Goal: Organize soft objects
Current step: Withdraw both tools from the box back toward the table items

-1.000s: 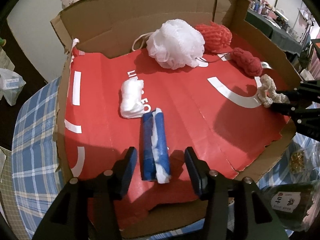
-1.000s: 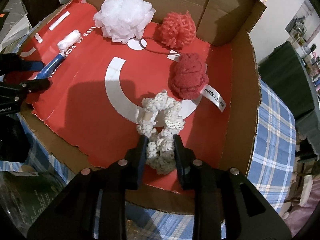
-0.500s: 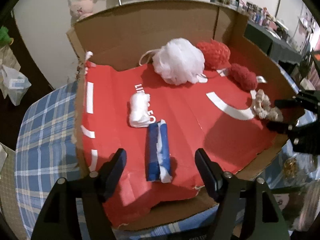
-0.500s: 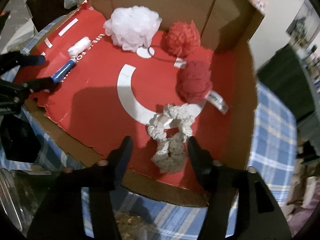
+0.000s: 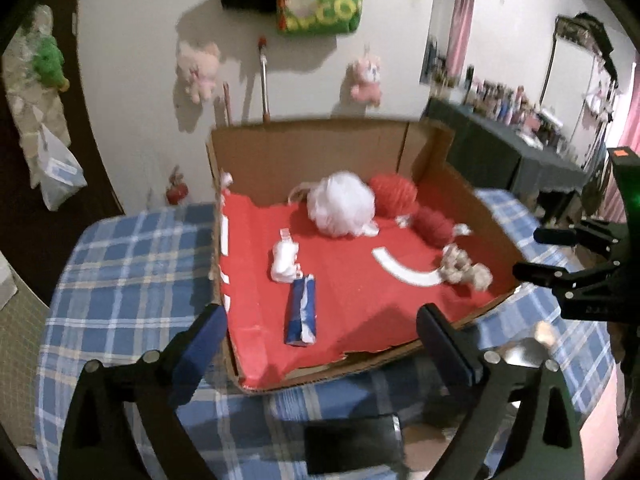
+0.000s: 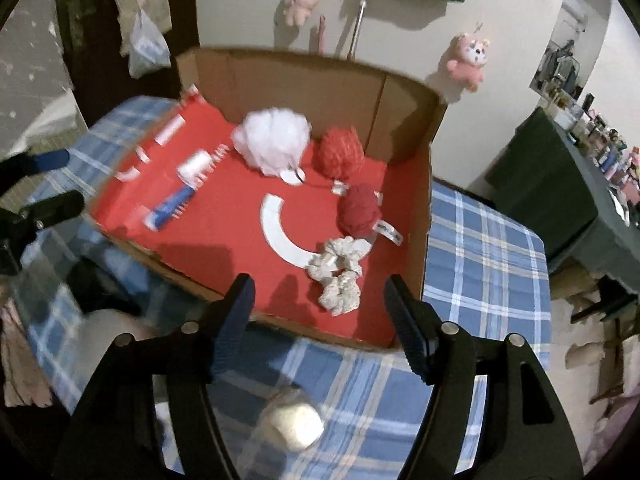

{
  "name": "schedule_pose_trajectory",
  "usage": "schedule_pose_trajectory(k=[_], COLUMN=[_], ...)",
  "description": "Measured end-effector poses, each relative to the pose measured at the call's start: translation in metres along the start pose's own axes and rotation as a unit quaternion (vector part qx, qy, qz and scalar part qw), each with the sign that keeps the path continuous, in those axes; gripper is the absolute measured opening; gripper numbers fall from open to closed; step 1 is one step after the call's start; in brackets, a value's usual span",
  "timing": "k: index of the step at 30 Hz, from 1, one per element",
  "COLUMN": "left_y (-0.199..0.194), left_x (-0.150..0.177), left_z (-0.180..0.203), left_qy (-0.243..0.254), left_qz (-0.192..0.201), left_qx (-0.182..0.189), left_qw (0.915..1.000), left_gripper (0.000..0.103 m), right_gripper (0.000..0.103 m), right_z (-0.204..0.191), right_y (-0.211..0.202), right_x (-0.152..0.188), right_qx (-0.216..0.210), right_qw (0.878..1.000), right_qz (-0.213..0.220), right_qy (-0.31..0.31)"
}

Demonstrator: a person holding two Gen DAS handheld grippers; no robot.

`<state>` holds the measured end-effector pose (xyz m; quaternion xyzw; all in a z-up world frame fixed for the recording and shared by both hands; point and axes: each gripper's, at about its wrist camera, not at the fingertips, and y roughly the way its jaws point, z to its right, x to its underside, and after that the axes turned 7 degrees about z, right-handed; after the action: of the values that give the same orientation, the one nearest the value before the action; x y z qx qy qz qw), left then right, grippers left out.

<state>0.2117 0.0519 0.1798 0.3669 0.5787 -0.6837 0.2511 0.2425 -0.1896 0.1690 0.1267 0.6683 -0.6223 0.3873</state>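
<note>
both of my hand-held grippers are spread wide and hold nothing. left gripper (image 5: pixel 320 336) sits above the near edge of the cardboard box (image 5: pixel 304 148), over the blue plaid tablecloth (image 5: pixel 132 264); its fingers (image 5: pixel 200 340) frame the blue-and-white roll (image 5: pixel 301 315) without touching it. right gripper (image 6: pixel 320 312) sits at the near right corner of the same box, fingers (image 6: pixel 236 320) apart on either side of the cream crocheted scrunchie (image 6: pixel 338 274), clear of it.

contents of the box, all resting on its red liner (image 5: pixel 352 280):
- blue-and-white roll: near the front left, lying lengthwise.
- small white bundle (image 5: pixel 285 262): just behind the roll, about touching its far end.
- white mesh pouf (image 5: pixel 341 204): at the back, against the rear wall.
- red-orange knitted ball (image 5: pixel 394 194): just beside the pouf, toward the back right corner.
- dark red knitted item (image 5: pixel 434 222): in front of that ball, along the right side.
- cream crocheted scrunchie: front right, just in front of the dark red item, overlapping the white arc (image 6: pixel 280 236) printed on the liner.

pink plush toys (image 6: pixel 468 60) hang on the wall behind the box. both views are motion-blurred.
</note>
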Motion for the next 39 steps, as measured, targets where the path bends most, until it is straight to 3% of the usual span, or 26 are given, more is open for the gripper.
schedule_pose_trajectory(k=[11, 21, 27, 39], left_y=[-0.101, -0.153, -0.159, -0.135], left_x=[0.017, 0.072, 0.101, 0.153], left_z=[0.030, 0.058, 0.068, 0.080], left_qy=[-0.007, -0.002, -0.008, -0.023], left_qz=[0.119, 0.197, 0.203, 0.186], left_qx=[-0.007, -0.015, -0.015, -0.035], left_qw=[0.9928, 0.9803, 0.9790, 0.9816], left_gripper=[0.103, 0.103, 0.103, 0.103], right_gripper=[0.086, 0.088, 0.089, 0.090], right_z=[-0.026, -0.057, -0.063, -0.082], right_y=[-0.123, -0.185, -0.192, -0.156], right_x=[0.030, 0.099, 0.134, 0.192], right_qx=[-0.003, 0.016, 0.013, 0.077], right_qw=[0.989, 0.968, 0.960, 0.953], right_qz=[0.145, 0.246, 0.270, 0.277], right_qy=[0.029, 0.049, 0.077, 0.098])
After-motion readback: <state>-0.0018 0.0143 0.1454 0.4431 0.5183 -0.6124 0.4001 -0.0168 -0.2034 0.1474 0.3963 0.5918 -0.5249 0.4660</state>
